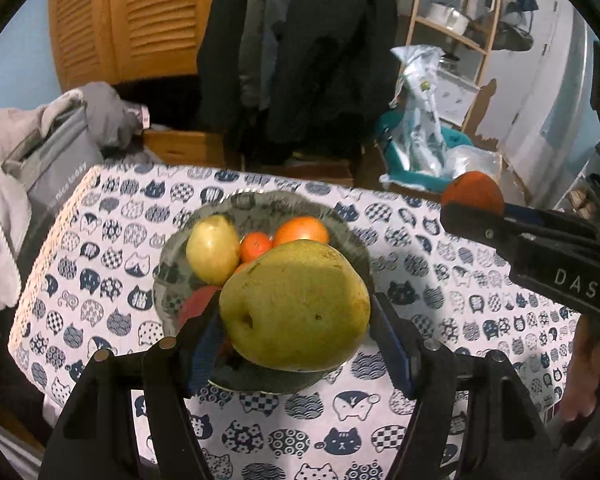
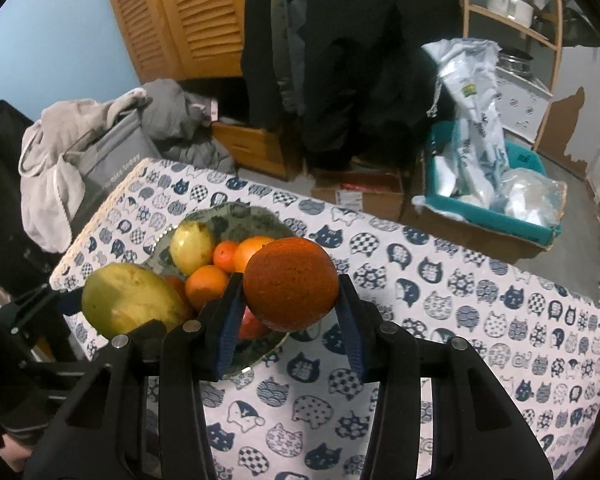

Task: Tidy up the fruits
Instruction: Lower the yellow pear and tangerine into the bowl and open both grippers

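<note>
Cat-patterned cloth (image 1: pixel 440 264) carries a grey patterned plate (image 1: pixel 260 208) already piled with fruit. Left gripper (image 1: pixel 296 320) clamps a large green-yellow pear (image 1: pixel 296 308) over the plate's six o'clock rim; right gripper (image 2: pixel 290 300) pinches a dark orange round fruit (image 2: pixel 290 282) at its four o'clock, both likely for adding.

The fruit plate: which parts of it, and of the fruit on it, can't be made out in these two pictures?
- Left wrist view: the big green pear in the left gripper hides the near half of the plate.
- The red fruit shows only as a sliver beside that gripper's finger, too little to name.
- Right wrist view: the held orange and right gripper cover the plate's right side.
</note>
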Demonstrator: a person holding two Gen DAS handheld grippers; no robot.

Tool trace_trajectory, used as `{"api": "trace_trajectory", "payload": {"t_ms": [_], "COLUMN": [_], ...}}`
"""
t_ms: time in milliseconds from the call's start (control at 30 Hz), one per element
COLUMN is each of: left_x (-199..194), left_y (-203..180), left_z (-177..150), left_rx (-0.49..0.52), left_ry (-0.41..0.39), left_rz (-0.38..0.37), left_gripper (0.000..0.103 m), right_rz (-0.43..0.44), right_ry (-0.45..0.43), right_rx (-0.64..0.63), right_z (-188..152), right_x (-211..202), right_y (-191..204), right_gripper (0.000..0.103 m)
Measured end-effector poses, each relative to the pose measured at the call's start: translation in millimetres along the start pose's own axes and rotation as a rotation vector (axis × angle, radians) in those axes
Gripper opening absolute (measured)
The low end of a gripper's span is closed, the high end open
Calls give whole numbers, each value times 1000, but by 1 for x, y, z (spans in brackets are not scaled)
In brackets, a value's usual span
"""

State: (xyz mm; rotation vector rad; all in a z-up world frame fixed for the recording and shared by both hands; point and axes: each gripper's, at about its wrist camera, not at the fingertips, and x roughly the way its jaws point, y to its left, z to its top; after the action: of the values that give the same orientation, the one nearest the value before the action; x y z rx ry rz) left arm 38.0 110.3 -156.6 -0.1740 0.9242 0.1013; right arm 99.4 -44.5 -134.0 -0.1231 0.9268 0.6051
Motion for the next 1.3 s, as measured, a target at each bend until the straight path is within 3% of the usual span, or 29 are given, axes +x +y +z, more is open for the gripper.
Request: {"api": "trace_trajectory", "payload": {"t_ms": [800,900,1000,1300], "left_x": [63,58,54,45], "left_y": [29,31,34,66], "left_z": [-23,-20,-16,-4], "left_rx": [-44,-39,-39,-131], "left_ry": [212,181,152,109], "left_rz": [2,-4,10,48], "left_gripper": [71,72,80,80], "right_rz": [14,16,17,49], "right_ry": [110,115,119,140], "right_rx": [-18,-15,-13,-5], "right_z": [0,1,3,5], "right_x": [60,65,69,87], "right_y": [22,23,24,31], "right_gripper": [44,44,44,44]}}
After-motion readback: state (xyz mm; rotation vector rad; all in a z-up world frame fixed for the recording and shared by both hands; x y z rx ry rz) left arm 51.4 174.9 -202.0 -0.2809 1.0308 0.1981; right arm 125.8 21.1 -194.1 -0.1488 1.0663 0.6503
